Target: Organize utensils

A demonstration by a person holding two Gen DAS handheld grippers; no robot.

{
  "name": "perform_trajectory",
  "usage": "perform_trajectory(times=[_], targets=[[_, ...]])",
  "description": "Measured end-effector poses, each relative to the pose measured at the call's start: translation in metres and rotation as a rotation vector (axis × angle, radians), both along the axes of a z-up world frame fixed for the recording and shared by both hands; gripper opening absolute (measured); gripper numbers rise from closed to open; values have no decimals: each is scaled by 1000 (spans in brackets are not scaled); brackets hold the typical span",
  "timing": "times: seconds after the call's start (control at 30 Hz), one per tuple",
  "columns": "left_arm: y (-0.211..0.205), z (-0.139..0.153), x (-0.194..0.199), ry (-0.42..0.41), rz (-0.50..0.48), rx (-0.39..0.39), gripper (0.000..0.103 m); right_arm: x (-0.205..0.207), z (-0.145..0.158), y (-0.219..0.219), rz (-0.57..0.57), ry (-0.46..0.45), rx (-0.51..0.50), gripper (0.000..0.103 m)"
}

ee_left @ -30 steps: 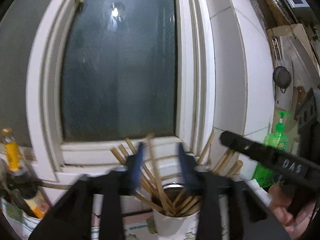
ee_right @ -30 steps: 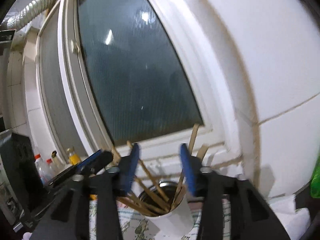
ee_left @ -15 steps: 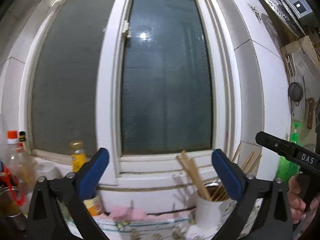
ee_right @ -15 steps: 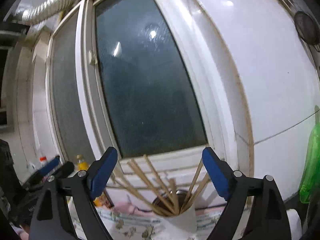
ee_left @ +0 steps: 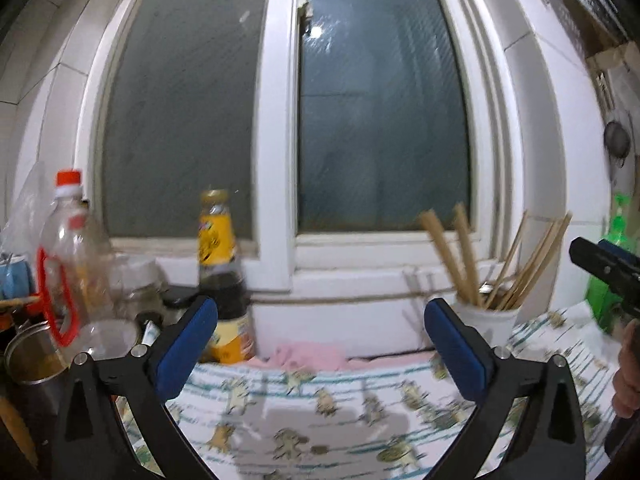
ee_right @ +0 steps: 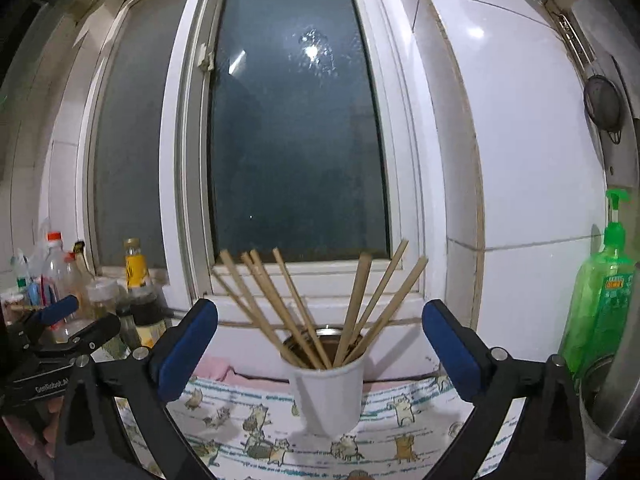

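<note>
I am holding my right hand-held gripper (ee_right: 320, 344) spread and empty, the upright chopsticks (ee_right: 316, 312) in their white cup (ee_right: 328, 396) standing straight ahead, nearer it than my left.

- White-framed window (ee_right: 296, 152), frosted panes, dark outside; a lamp's reflection shows in the glass.
- White tiled wall (ee_right: 528, 152) right of the frame.
- Counter covered with a cat-printed cloth (ee_right: 256, 420).
- Strainer (ee_right: 602, 106) hanging on the wall.

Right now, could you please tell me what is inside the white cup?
Wooden chopsticks fan out of the white cup, with a metal rim behind them. Their lower ends and the cup's bottom are hidden.
</note>
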State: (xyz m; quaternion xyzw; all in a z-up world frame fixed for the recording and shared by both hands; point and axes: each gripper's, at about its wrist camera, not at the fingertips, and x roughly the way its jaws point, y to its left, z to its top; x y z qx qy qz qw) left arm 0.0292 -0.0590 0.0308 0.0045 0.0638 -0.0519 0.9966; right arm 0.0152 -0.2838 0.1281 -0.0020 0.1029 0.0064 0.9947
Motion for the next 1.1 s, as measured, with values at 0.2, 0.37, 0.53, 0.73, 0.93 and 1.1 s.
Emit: perform_trajectory(times=[0.2, 0.37, 0.53, 0.73, 0.93, 1.1], targets=[[10, -26, 1, 25, -2, 7, 103, 10, -29, 6, 0, 25, -20, 103], [14, -37, 7, 54, 7, 8, 103, 19, -44, 2, -18, 80, -16, 103], [17, -37, 11, 62, 9, 0, 103, 25, -54, 6, -43, 107, -44, 103], [18, -42, 23, 122, 16, -6, 103, 27, -56, 4, -60, 110, -42, 103], [17, -41, 22, 115, 14, -1, 103, 28, -56, 8, -62, 124, -67, 103], [19, -41, 19, 107, 13, -6, 103, 30, -57, 4, -89, 136, -60, 103]])
